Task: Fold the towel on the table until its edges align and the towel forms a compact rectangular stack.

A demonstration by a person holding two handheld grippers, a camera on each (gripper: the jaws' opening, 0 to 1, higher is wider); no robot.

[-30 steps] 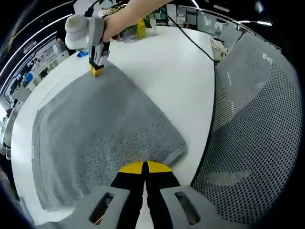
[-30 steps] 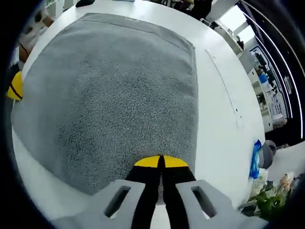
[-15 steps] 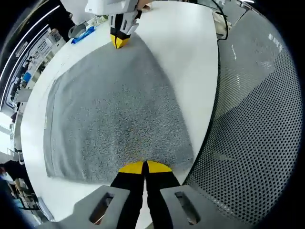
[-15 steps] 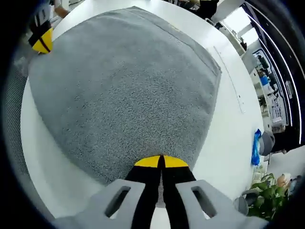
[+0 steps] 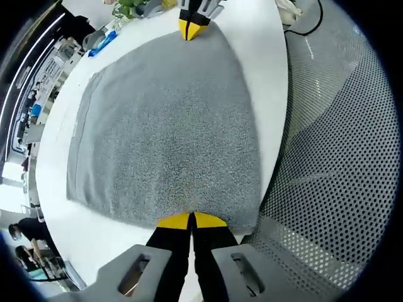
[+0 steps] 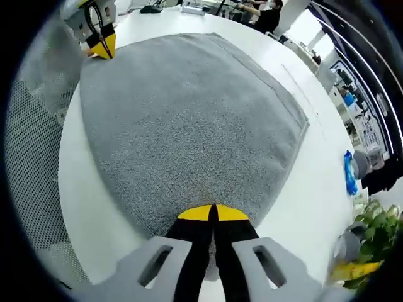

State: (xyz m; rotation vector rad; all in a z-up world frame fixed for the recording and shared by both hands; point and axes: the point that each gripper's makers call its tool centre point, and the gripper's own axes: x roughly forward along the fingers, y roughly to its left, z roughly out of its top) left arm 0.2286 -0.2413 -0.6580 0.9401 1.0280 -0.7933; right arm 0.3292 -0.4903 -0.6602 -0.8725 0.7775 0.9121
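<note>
A grey towel [image 5: 164, 119] lies spread on the white table [image 5: 258, 44], its near part lifted a little. My left gripper [image 5: 191, 219] is shut on the towel's corner closest to it. In the right gripper view the same towel [image 6: 189, 119] stretches away from my right gripper [image 6: 212, 214], which is shut on another corner. Each gripper appears in the other's view at the far end of the towel: the right gripper [image 5: 191, 27] at the top, the left gripper [image 6: 101, 44] at the upper left.
A grey mesh chair [image 5: 340, 157] stands close along the table's edge. At the table's far side lie a blue object [image 6: 350, 173], a green plant [image 6: 371, 220] and a yellow item [image 6: 352, 269]. People sit in the background.
Both grippers, still shut on their corners, have drawn the towel edge up and toward the chair side; the views have swung so the towel looks more lengthwise and the far edge stays flat.
</note>
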